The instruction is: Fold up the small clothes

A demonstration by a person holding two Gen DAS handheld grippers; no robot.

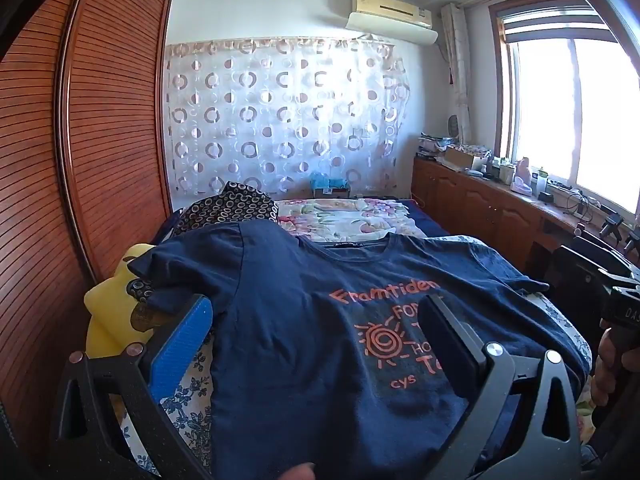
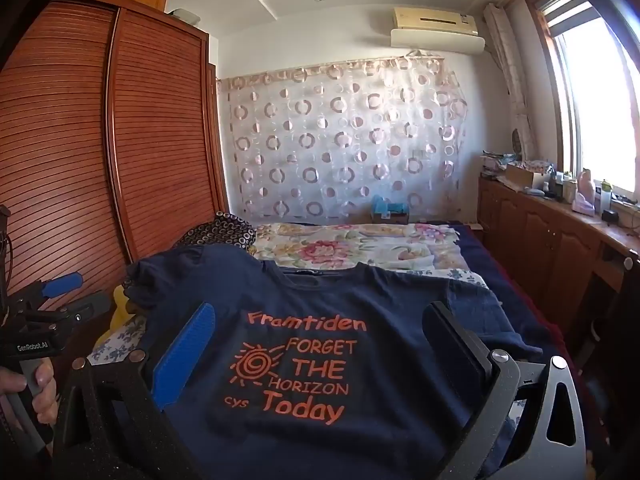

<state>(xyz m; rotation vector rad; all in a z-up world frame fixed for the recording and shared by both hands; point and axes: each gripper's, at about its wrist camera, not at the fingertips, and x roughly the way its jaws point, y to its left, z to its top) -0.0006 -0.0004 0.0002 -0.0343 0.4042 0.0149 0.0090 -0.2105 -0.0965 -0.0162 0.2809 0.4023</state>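
A navy T-shirt (image 1: 288, 320) with orange print lies spread face up on the bed, collar toward the far wall; it also shows in the right wrist view (image 2: 320, 304). My left gripper (image 1: 316, 312) is open above the shirt's left half, jaws wide apart, holding nothing. My right gripper (image 2: 320, 320) is open above the print, also empty. The left gripper's body (image 2: 52, 312) shows at the left edge of the right wrist view. The shirt's left sleeve (image 1: 172, 264) drapes over a yellow object.
A yellow cushion (image 1: 108, 312) and a dark ring-patterned cloth (image 1: 228, 208) lie at the bed's left. A floral quilt (image 2: 352, 248) lies beyond the shirt. A wooden wardrobe (image 1: 100, 128) stands left; a cluttered cabinet (image 2: 560, 232) runs under the window on the right.
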